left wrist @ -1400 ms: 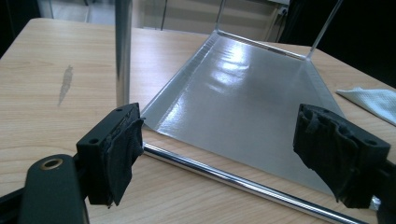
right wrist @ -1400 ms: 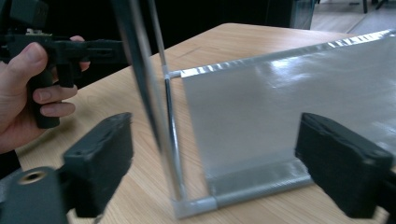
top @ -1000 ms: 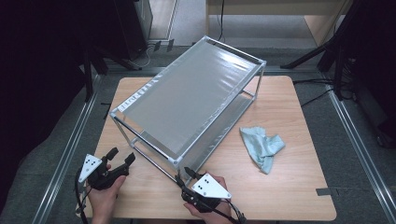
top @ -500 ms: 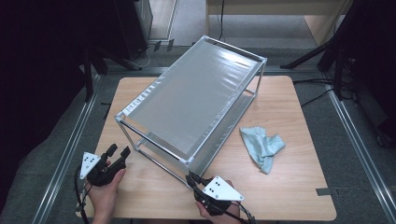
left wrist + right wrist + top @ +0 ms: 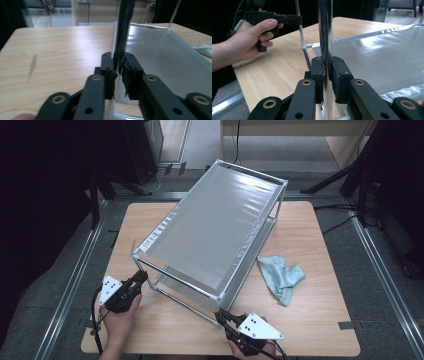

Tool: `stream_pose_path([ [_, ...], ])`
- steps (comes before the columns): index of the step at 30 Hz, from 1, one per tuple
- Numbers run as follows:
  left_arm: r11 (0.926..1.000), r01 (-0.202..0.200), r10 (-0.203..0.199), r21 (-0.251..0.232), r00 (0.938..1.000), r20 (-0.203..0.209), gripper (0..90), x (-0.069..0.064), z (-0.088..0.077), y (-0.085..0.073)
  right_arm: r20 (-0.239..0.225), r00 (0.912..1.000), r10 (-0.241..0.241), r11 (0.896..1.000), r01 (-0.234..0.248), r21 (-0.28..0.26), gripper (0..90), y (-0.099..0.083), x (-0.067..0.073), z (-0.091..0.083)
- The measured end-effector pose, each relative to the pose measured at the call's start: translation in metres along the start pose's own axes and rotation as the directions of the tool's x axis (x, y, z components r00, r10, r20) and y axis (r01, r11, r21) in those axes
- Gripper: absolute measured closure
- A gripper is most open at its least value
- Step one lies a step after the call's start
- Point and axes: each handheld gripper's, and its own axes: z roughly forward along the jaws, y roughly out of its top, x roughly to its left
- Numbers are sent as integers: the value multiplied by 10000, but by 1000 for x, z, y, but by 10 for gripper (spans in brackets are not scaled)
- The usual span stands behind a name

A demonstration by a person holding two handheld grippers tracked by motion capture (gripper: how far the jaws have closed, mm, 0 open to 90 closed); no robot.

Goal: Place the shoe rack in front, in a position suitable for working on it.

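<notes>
rack [image 5: 210,235]: metal frame, stiff, likely light but bulky, slick round posts, best held low on the near corner legs | place: on the surface [image 5: 320,320], cloth [image 5: 281,276] beside it | left tool [image 5: 117,72]: just closed onto left near leg | right tool [image 5: 327,72]: clamped on right near leg

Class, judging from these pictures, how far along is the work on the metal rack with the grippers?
Done: the left gripper and the right gripper are each shut on a near upright post of the rack, which stands askew on the table. In hand: a two-handed hold. Left: probably shifting it; the cloth lies untouched.
</notes>
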Motion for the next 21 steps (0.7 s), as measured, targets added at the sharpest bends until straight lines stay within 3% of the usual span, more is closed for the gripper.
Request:
stream_pose_path([
  [4, 10000, -45, 44, 25, 9995, 301, 807, -2, -5, -2, 281, 9996, -6, 10000, 4, 75, 808, 1, -5, -4],
  [8, 9996, -262, 259, 92, 9991, 341, 812, -7, -11, -3, 525, 9986, 13, 9998, -24, 207, 807, 3, -12, -8],
  [12, 9999, -53, 45, 122, 9979, 639, 808, -9, -19, -6, 306, 9989, 356, 9980, -371, 507, 797, 6, -25, -9],
  [18, 9977, -581, 533, 348, 9907, 1255, 812, -23, -35, -10, 641, 9977, -216, 9948, 150, 1009, 807, 11, -40, -18],
  [21, 9957, -807, 721, 459, 9836, 1652, 813, -33, -41, -11, 932, 9956, -21, 9965, -57, 833, 805, 9, -51, -23],
])
